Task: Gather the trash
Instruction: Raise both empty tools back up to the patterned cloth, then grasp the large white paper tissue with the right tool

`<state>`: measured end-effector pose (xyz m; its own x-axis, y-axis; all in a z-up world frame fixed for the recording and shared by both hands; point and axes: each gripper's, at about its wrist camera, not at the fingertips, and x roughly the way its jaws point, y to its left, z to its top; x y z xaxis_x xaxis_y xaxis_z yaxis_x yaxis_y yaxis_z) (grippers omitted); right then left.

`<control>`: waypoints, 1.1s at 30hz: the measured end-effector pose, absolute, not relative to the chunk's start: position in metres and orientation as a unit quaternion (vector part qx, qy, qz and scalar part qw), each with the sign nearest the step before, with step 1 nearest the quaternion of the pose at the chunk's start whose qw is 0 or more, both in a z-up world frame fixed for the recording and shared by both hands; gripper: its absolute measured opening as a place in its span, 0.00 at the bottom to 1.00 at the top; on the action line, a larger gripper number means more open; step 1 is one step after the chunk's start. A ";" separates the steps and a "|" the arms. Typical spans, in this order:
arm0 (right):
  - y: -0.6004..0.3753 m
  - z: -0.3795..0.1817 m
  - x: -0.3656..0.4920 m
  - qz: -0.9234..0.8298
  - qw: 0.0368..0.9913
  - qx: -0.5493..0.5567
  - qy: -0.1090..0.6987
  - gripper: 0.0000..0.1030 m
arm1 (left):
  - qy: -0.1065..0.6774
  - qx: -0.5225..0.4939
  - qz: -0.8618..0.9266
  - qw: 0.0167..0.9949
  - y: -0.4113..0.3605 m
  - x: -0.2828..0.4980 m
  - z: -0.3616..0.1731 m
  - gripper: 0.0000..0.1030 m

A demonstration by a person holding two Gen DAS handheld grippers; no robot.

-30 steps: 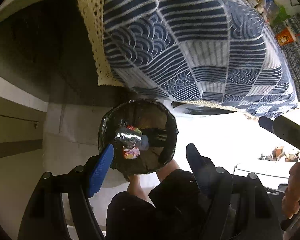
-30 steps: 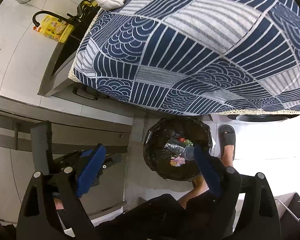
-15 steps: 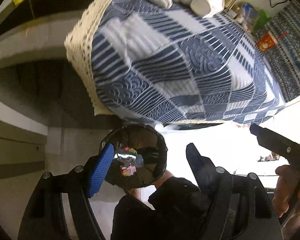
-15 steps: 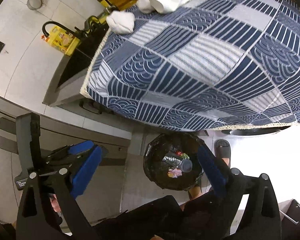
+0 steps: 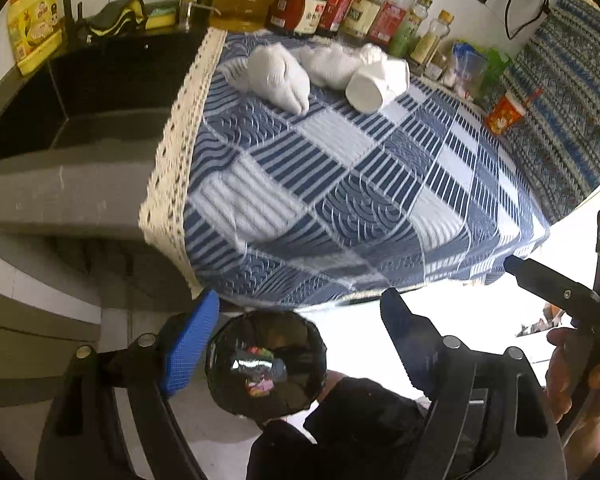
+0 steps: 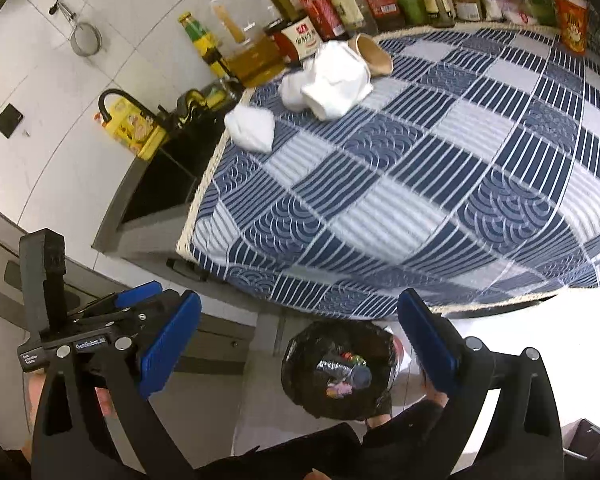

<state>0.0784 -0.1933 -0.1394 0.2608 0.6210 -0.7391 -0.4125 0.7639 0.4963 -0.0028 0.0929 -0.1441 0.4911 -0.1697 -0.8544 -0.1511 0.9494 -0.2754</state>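
Note:
A black-lined trash bin (image 5: 266,364) stands on the floor below the counter's front edge, with a crushed bottle and wrappers inside; it also shows in the right wrist view (image 6: 338,368). Crumpled white paper (image 5: 278,76) and a tipped white cup (image 5: 376,80) lie at the back of the blue patterned cloth (image 5: 340,184). The right wrist view shows the white papers (image 6: 334,80) (image 6: 252,128) and a tan cup (image 6: 370,54). My left gripper (image 5: 296,336) is open and empty above the bin. My right gripper (image 6: 300,344) is open and empty too.
A row of sauce and oil bottles (image 5: 324,4) lines the back wall. A dark sink (image 5: 80,92) with a faucet and a yellow bag (image 5: 32,36) lies left of the cloth. A red cup (image 5: 504,114) stands far right. Grey cabinet fronts (image 6: 220,340) face the bin.
Both grippers have tilted up from the bin toward the countertop. The bin has slid lower in both views and the papers and bottles at the back have come into view.

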 end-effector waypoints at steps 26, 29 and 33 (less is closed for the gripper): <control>-0.128 -0.109 0.240 0.375 0.822 -0.063 0.424 0.95 | 0.473 -0.157 0.040 0.866 0.106 0.115 -0.107 0.93; -0.115 -0.121 0.256 0.389 0.811 -0.076 0.430 0.95 | 0.475 -0.158 0.055 0.864 0.106 0.119 -0.108 0.93; -0.099 -0.139 0.272 0.398 0.800 -0.098 0.439 0.95 | 0.485 -0.167 0.072 0.856 0.111 0.122 -0.112 0.93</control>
